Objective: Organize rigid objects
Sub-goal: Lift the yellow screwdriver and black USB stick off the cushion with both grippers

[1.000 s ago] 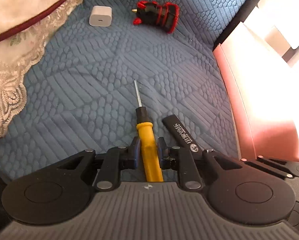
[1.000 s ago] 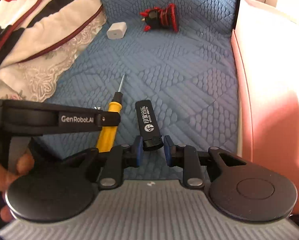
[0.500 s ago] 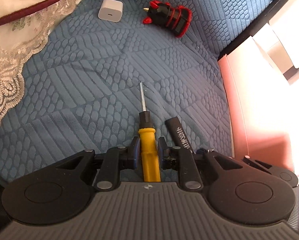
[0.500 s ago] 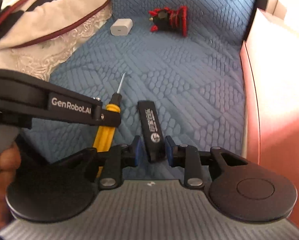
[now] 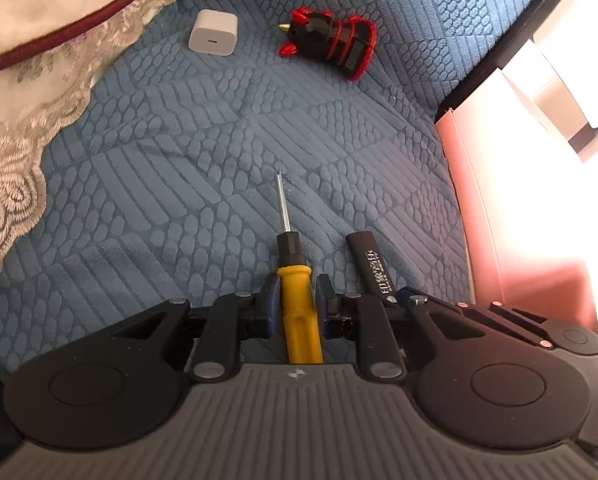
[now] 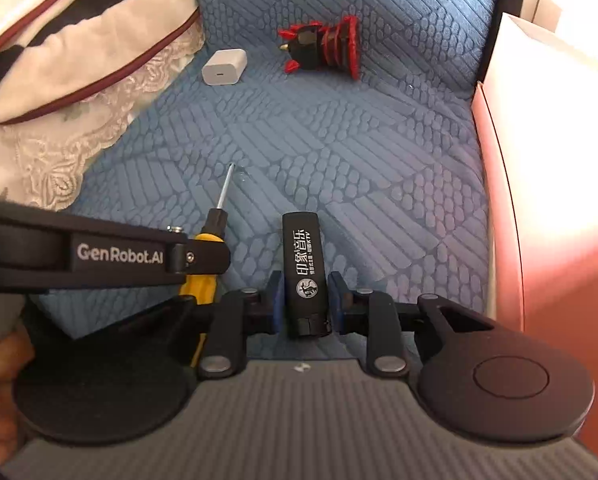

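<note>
A yellow-handled screwdriver (image 5: 299,320) lies on the blue quilted cover (image 5: 219,152), tip pointing away. My left gripper (image 5: 297,296) is shut on its handle. Just to its right lies a black lighter (image 5: 369,264) with white print. In the right wrist view the lighter (image 6: 303,264) sits between the pads of my right gripper (image 6: 303,292), whose jaws are closing and touch both its sides. The screwdriver (image 6: 215,220) and the left gripper (image 6: 203,264) show at the left there. A hand holds that gripper at the lower left.
A white charger cube (image 5: 213,33) and a red-and-black toy piece (image 5: 329,42) lie at the far end of the cover. A lace-edged blanket (image 5: 19,140) covers the left side. A pink box wall (image 5: 499,240) borders the right.
My right gripper has slid forward along the black lighter, so its pads now flank the lighter's lower body rather than its near end. The left gripper stays shut on the screwdriver.
</note>
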Available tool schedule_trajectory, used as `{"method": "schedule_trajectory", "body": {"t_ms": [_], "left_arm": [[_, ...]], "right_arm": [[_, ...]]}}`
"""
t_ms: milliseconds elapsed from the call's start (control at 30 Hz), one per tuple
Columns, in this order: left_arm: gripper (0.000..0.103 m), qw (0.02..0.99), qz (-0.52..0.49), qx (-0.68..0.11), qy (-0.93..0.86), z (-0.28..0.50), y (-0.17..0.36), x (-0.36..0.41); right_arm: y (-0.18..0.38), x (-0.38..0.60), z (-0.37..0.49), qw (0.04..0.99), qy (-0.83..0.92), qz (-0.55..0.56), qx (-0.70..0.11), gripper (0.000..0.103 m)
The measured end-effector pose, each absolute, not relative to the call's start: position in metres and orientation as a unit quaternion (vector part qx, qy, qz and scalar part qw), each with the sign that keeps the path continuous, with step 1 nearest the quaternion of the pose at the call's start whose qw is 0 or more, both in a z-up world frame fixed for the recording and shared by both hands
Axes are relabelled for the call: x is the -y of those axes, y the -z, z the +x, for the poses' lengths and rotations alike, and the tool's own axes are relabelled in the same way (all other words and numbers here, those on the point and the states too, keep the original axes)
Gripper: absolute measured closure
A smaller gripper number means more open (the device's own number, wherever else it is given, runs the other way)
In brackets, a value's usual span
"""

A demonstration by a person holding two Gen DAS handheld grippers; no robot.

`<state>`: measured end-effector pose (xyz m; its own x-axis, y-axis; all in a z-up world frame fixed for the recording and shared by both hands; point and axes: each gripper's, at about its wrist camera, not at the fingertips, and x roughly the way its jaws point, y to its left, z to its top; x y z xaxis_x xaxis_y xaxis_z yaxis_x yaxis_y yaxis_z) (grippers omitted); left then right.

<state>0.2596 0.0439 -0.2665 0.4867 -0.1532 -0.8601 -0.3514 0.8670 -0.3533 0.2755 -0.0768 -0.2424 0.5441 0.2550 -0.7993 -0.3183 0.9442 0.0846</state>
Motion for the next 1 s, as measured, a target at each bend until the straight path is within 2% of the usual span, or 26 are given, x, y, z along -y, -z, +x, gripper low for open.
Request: {"method": "schedule_trajectory", "body": {"t_ms": [333, 1000], "left_arm": [[0.081, 0.842, -0.21, -0.494, -0.064, 0.268, 0.267, -0.035], [0.084, 0.854, -0.25, -0.456, -0.031, 0.26, 0.235, -0.04]], "right_arm": [[0.245, 0.076, 0.277, 0.88, -0.139, -0.058, -0.45, 0.075], [0.205, 0.1, 0.259, 0.901, -0.114, -0.019, -0.418, 0.076]]}}
